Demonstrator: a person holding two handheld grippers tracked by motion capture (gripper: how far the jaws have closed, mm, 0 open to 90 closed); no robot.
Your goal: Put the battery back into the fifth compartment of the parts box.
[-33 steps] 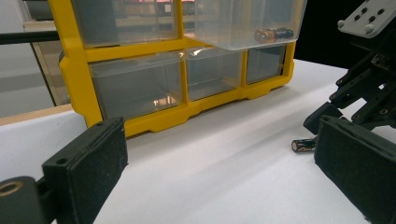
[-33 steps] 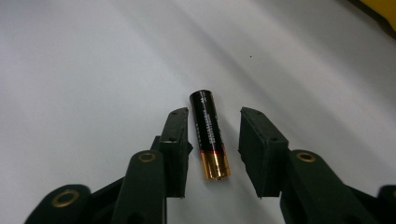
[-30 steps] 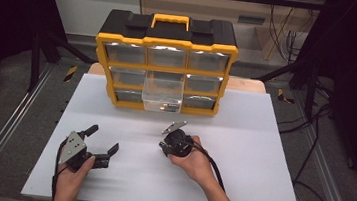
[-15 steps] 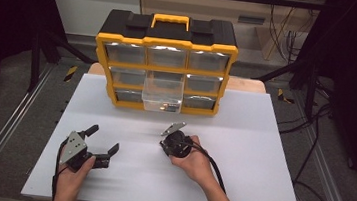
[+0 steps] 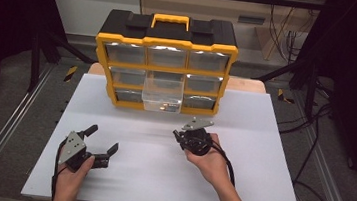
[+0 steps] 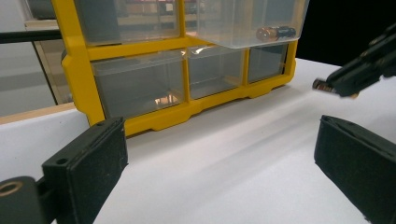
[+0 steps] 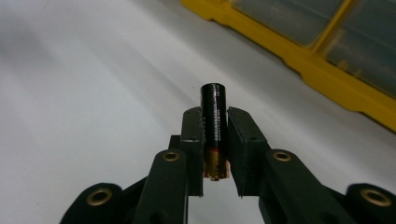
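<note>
Black-and-copper cylindrical battery point(image 7: 214, 126) sits pinched between the jaws of the right claw point(image 5: 186, 132), jaws closed on its lower half, top end poking out past the tips. Right claw hovers just in front of the yellow-and-black plastic drawer organiser point(image 5: 164, 64), near its pulled-out clear middle drawer point(image 5: 162, 95) (another battery point(image 6: 275, 32) already lies inside). Left claw point(image 5: 99, 141) is wide open, holding nothing, well apart from the organiser toward the near-left. Risk: the grip is narrow on a smooth round body, so the battery could pivot or slip out, or clip the drawer rim on approach. White matte table point(image 5: 122, 185), bare otherwise; dark room, metal rails, cables at the sides.
</note>
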